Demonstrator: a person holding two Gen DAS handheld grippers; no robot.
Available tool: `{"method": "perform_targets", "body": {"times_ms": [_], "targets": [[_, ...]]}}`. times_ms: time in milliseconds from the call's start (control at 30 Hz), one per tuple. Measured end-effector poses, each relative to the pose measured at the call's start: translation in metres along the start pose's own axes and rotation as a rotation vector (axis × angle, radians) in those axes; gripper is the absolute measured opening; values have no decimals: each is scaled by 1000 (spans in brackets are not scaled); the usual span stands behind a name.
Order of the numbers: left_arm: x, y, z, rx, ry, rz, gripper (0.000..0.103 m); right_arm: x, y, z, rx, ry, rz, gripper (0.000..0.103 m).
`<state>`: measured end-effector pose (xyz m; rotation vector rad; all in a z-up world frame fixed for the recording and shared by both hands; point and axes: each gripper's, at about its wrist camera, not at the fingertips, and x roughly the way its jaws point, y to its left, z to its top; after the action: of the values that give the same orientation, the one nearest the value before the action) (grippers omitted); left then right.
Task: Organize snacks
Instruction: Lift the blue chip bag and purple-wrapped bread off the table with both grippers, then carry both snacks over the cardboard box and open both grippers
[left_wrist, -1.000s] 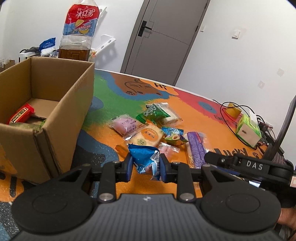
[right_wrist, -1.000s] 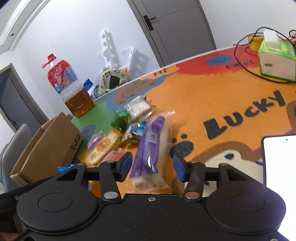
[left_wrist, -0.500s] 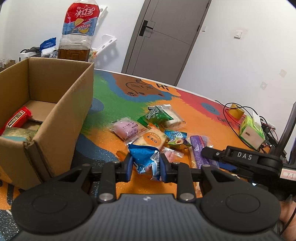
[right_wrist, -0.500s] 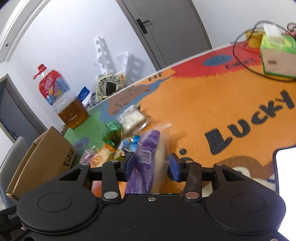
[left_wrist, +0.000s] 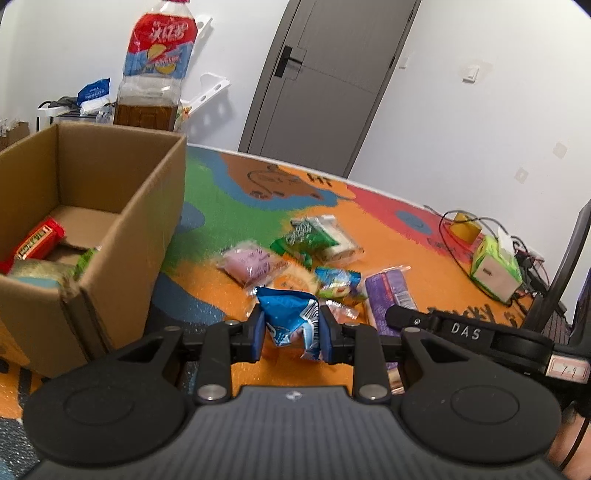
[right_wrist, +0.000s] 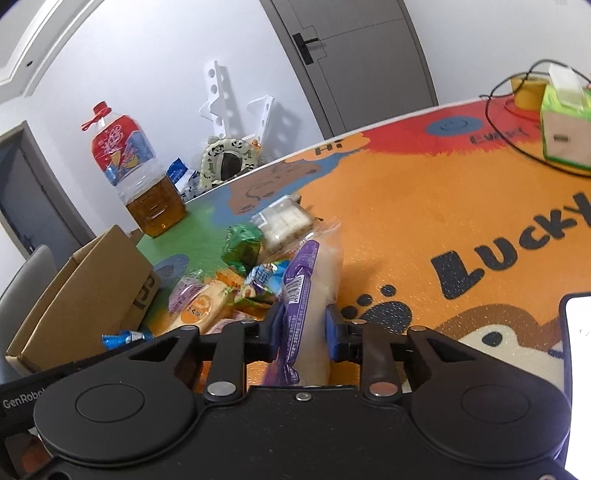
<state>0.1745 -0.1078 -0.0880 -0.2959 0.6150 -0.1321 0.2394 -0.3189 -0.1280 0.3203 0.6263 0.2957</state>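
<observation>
My left gripper (left_wrist: 291, 332) is shut on a crumpled blue snack bag (left_wrist: 286, 310) and holds it above the mat, right of an open cardboard box (left_wrist: 122, 221). A red packet (left_wrist: 37, 242) lies inside that box. In the right wrist view my right gripper (right_wrist: 304, 326) is closing its jaws, and the pads press on a long purple-and-white packet (right_wrist: 303, 280) that stands on edge between them. Loose snacks lie just beyond: a green packet (right_wrist: 242, 247), an orange packet (right_wrist: 201, 310) and a clear pack of white cakes (right_wrist: 282, 219).
A large tea bottle (left_wrist: 157, 74) stands behind the box. A green tissue box (right_wrist: 565, 125) with a black cable around it sits at the far right of the colourful mat (right_wrist: 424, 206). A white device edge (right_wrist: 580, 332) is near right.
The right jaws have narrowed onto the purple packet, which has tipped from lying flat up onto its edge. The left gripper keeps its hold on the blue bag.
</observation>
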Motion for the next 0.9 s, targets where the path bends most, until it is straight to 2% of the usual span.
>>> {"method": "perform_targets", "body": {"times_ms": [467,900], "targets": [[-43,7,21,-1,-110,-1,28,-25,47,10,-102,-70,27,24],[-77,32,35,-33,-189,33,28,-40,92,15,-187,-114,80,24]]}}
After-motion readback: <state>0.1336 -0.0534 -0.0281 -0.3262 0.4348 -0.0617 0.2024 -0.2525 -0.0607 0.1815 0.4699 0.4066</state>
